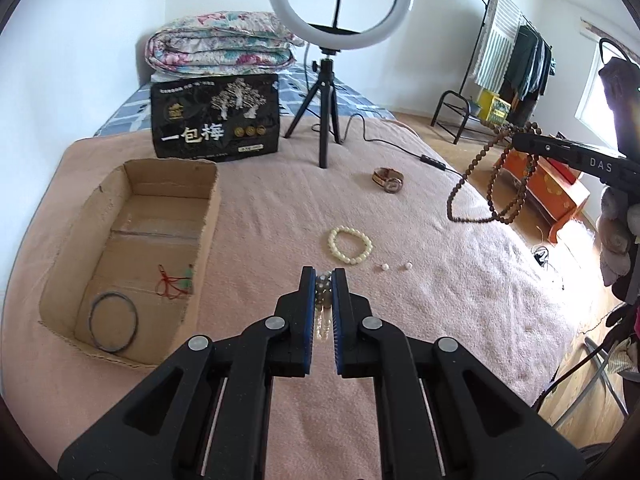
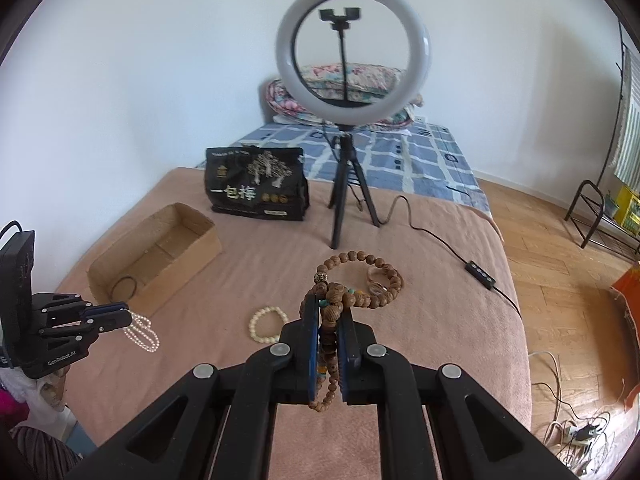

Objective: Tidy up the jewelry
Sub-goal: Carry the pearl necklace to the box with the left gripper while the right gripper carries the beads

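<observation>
Black plastic tongs [image 1: 323, 276] with blue ribbed pads [image 1: 307, 300], round silver pivot screws, white "DAS" and "GenRobot.AI" lettering

Pink blanket [image 1: 260, 208], brown cardboard box [image 1: 208, 216] (plain), cream bead bracelet [image 1: 350, 245]

The box [image 1: 132, 248] sits on the blanket [image 1: 260, 208], left of the bracelet [image 1: 351, 246]. A ring [image 1: 113, 327] lies in the box. Behind stand the bag [image 1: 215, 116] and, to its right, the tripod [image 1: 325, 96]. The watch [image 1: 389, 180] lies behind the bracelet.
</observation>
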Motion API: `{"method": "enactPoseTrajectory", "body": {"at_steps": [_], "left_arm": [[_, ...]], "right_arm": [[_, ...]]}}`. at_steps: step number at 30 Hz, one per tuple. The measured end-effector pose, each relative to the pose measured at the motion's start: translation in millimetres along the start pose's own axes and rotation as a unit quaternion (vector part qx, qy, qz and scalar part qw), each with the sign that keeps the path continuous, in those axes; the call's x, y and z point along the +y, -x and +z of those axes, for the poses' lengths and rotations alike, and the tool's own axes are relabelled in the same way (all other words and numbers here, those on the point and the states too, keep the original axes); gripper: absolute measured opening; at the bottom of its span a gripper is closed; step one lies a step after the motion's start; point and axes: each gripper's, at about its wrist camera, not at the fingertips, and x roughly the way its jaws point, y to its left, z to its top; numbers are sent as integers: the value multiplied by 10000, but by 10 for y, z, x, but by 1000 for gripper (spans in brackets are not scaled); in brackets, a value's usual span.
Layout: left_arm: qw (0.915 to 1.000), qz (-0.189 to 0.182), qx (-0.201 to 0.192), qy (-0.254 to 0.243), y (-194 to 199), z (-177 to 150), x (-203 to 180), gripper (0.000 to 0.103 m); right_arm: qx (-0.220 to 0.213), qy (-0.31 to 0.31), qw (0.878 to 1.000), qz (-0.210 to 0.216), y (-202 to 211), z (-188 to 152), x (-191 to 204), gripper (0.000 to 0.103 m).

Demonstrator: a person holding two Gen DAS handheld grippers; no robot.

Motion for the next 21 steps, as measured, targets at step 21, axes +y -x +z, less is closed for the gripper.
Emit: {"method": "enactPoseTrajectory", "body": {"at_steps": [21], "left_arm": [[9937,915,-475,441,514,212,1096,6]], "right_arm": [[-322,602,9942,836,-207,597,1099,5]]}}
